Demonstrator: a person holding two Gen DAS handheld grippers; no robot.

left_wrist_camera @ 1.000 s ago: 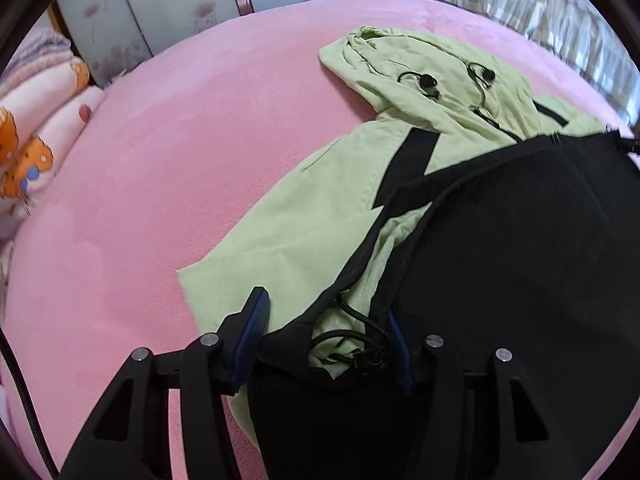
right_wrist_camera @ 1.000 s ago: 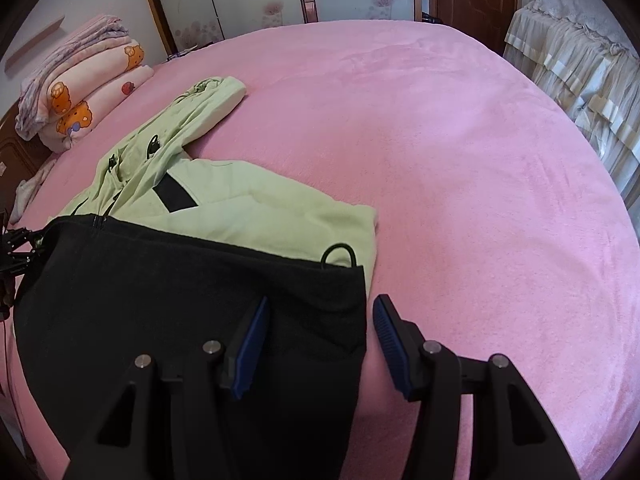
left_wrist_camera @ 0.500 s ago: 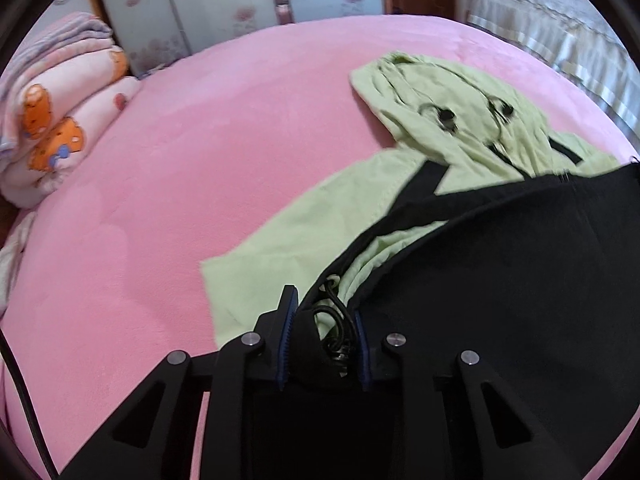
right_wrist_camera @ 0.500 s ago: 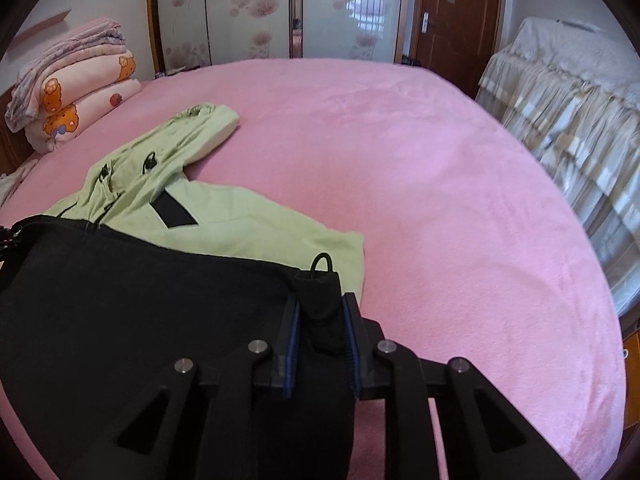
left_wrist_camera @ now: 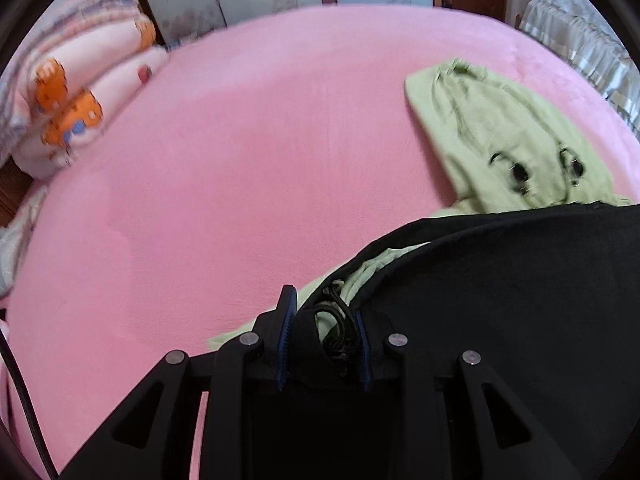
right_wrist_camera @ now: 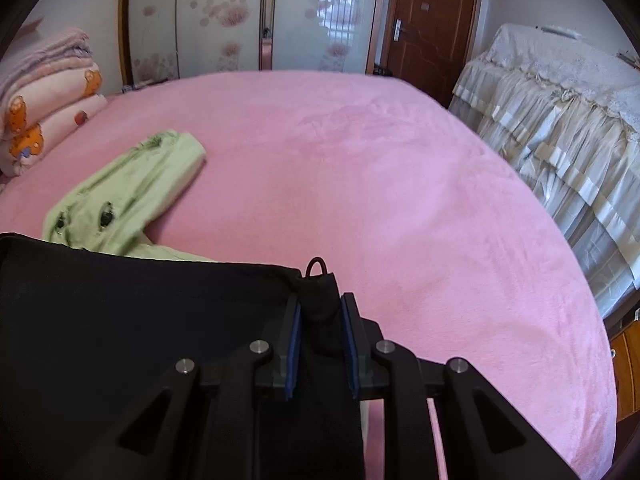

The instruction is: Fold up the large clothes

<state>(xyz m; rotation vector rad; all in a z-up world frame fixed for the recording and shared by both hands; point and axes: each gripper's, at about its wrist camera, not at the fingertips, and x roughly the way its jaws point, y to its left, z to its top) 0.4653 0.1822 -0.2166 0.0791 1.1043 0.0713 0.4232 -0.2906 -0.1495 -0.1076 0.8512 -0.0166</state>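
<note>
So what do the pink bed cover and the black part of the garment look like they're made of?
The pink bed cover looks like a plush fleece or velour: matte, with a soft nap showing brushed patches. The black part of the garment looks like a matte woven or mesh lining: flat, dull, draping limply. The exact fibres cannot be told.

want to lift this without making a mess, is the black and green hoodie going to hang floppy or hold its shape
Probably floppy: the hoodie bunches into soft folds where each gripper pinches a corner. The black span between the two grips looks likely to sag. The hood lying on the pink bed will probably drag behind.
</note>
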